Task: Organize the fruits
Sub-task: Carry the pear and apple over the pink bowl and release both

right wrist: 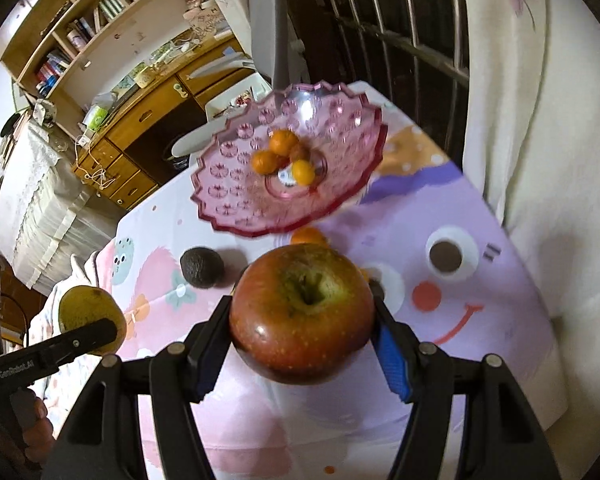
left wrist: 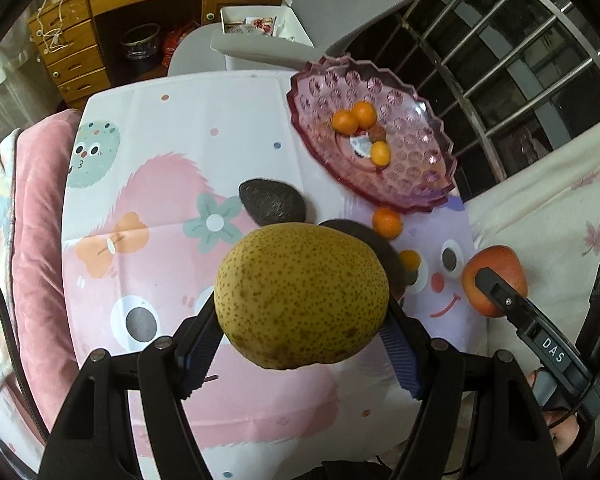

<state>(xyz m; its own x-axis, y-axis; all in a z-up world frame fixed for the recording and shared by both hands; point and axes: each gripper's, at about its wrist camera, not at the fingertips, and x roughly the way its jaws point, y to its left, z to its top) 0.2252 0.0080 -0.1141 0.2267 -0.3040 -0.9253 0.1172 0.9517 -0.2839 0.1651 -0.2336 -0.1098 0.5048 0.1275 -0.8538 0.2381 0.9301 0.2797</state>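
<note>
Clamping the pear (left wrist: pixel 300 296) in your left gripper (left wrist: pixel 300 344) and the apple (right wrist: pixel 302 312) in your right gripper (right wrist: pixel 302 344), both near the pink bowl (left wrist: pixel 420 184), you had only small oranges (left wrist: pixel 354 118) inside it, an avocado (left wrist: pixel 272 202) left beside it.

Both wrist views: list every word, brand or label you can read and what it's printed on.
"DAS" – white letters on the black body of the right gripper, which is clamped on the apple.
"GenRobot.AI" – small white letters on the black body of the left gripper, which is clamped on the pear.
Sticker in the middle of the pink glass fruit dish: too small to read.
Book spines on the shelf: blurred, unreadable.
</note>
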